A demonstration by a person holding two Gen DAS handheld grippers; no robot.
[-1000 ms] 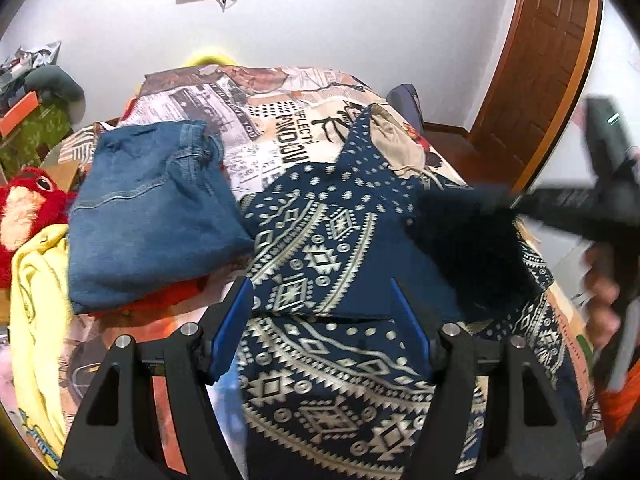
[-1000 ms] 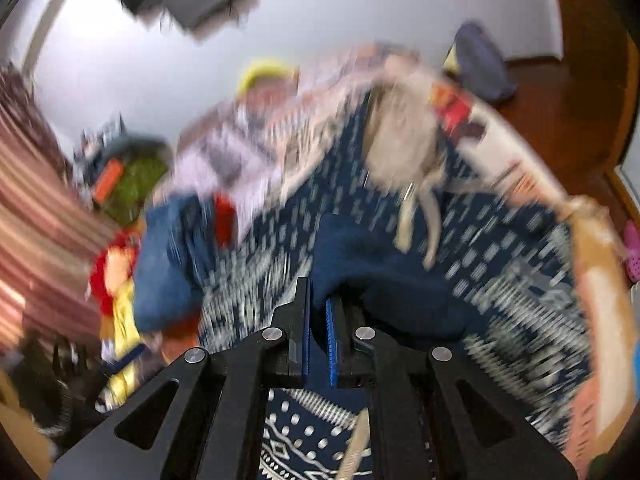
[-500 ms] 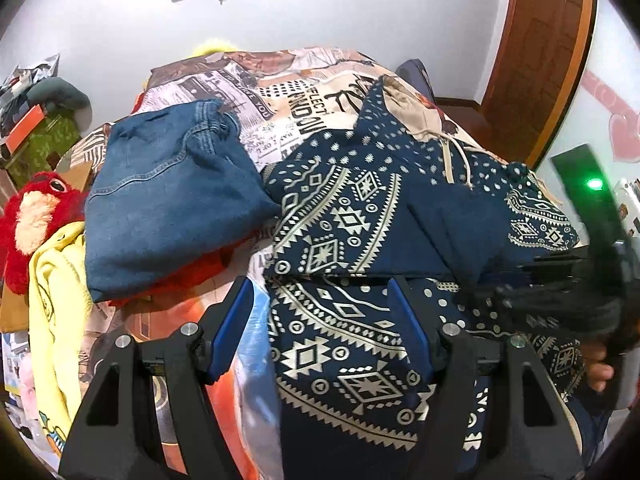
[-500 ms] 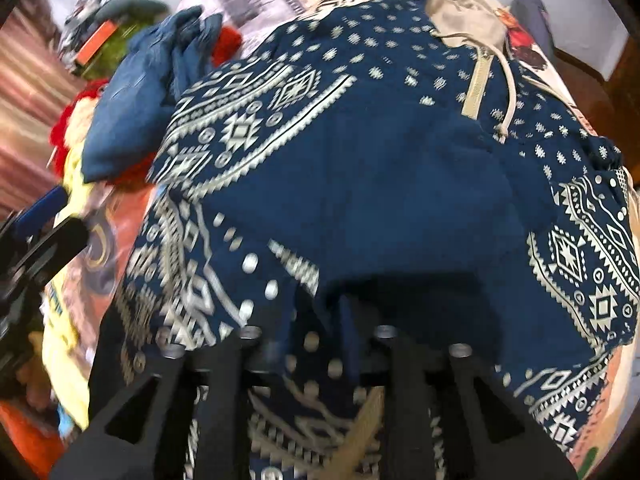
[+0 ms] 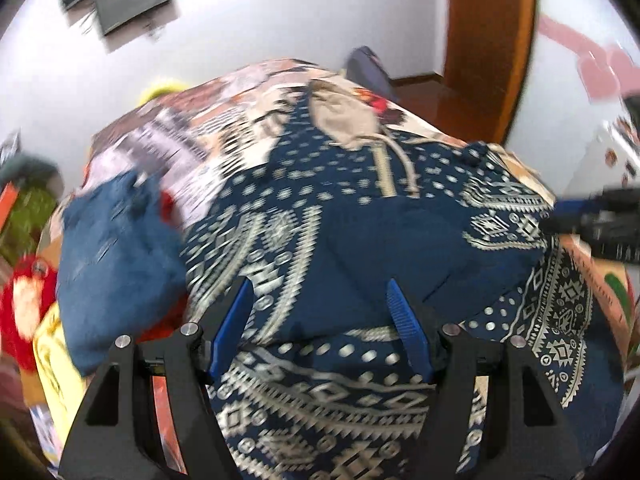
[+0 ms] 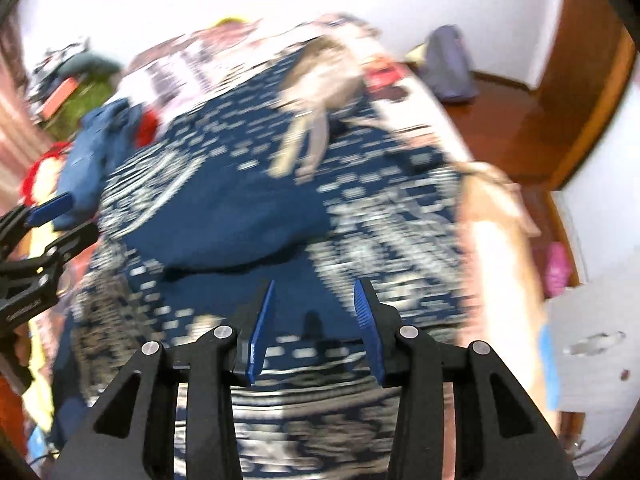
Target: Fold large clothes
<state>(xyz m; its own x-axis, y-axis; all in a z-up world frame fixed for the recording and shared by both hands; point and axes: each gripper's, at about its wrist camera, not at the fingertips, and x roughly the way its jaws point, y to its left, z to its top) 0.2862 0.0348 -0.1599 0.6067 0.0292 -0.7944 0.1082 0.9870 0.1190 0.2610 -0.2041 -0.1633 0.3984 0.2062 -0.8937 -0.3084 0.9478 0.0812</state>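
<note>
Left wrist view: the left gripper (image 5: 320,292), jaws wide apart and holding nothing, hovers over a navy patterned hoodie (image 5: 360,240) spread on a bed (image 5: 224,120) with a printed cover; a plain navy sleeve (image 5: 400,240) lies folded across the hoodie's chest, its beige-lined hood (image 5: 344,116) toward the far wall; folded jeans (image 5: 112,256) lie just beside the hoodie on the left, near a red plush toy (image 5: 20,312); the right gripper (image 5: 600,220) shows at the hoodie's right edge, blurred. Right wrist view: right gripper, jaws moderately open and empty, above the hoodie's lower half; image heavily blurred.
</note>
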